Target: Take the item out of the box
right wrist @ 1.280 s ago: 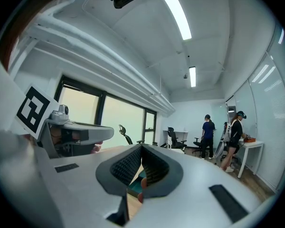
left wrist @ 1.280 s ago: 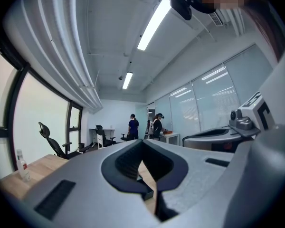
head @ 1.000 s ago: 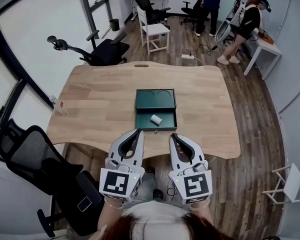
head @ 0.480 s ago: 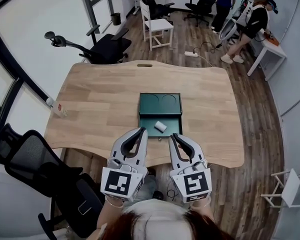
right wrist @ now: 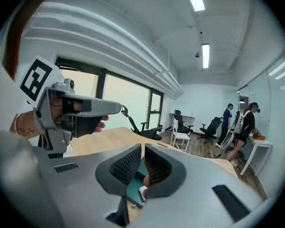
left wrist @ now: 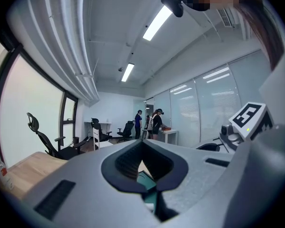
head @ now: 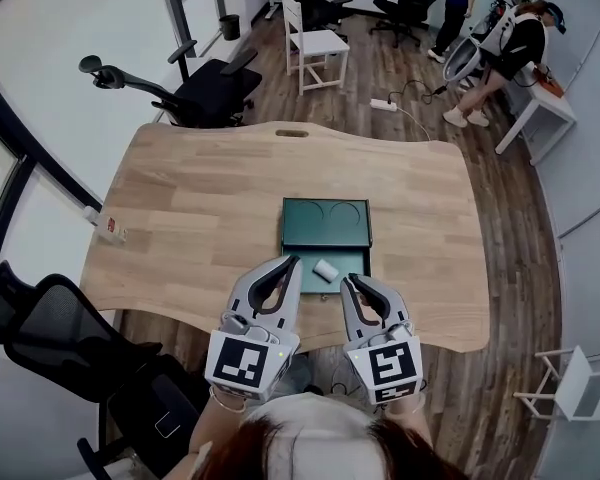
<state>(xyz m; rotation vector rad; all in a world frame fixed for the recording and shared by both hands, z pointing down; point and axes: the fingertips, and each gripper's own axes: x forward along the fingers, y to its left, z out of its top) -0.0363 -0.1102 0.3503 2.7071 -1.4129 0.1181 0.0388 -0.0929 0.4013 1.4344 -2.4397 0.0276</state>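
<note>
Left gripper (head: 291,261) and right gripper (head: 350,281), jaws pressed together and empty, hover beside an open green box (head: 325,224) on the wooden counter (head: 200,198) holding a small white cylinder (head: 326,269).

A light wooden desk (head: 200,198) with a wavy edge carries the things. A dark green box (head: 326,221) stands open on it, near the front edge, about the middle. A small white object (head: 107,226) lies at the left edge, well apart from the box.
</note>
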